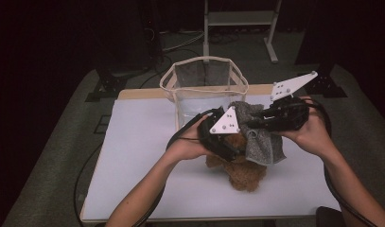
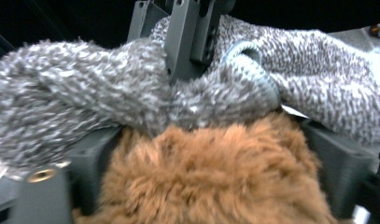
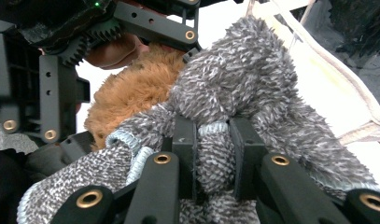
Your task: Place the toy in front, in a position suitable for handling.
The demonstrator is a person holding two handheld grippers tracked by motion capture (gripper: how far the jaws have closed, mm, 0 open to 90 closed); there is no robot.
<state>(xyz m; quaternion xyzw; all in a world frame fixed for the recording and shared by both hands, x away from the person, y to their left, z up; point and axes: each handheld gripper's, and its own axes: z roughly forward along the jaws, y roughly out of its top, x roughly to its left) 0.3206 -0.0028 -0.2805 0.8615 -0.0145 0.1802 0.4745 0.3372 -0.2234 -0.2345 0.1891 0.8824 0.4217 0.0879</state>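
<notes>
A brown fuzzy cloth [image 1: 244, 172] lies in a heap at the middle of the white table [image 1: 143, 156]. My left gripper [image 1: 230, 142] is shut on its upper part, and brown fur [image 2: 211, 177] packs the space between the jaws. A grey speckled cloth [image 1: 263, 144] with a pale blue hem hangs over the brown one. My right gripper [image 1: 254, 120] comes in from the right and is shut on a fold of this grey cloth [image 3: 243, 84]. The right gripper [image 3: 214, 149] pinches that fold tightly between its jaws. The two grippers sit very close, almost touching.
A white-rimmed mesh basket [image 1: 203, 59] stands upright just behind the grippers at the table's back edge. Its strap rim [image 3: 365, 107] is beside the grey cloth. Cables trail off the front edge. A metal stand [image 1: 240, 19] is on the floor beyond.
</notes>
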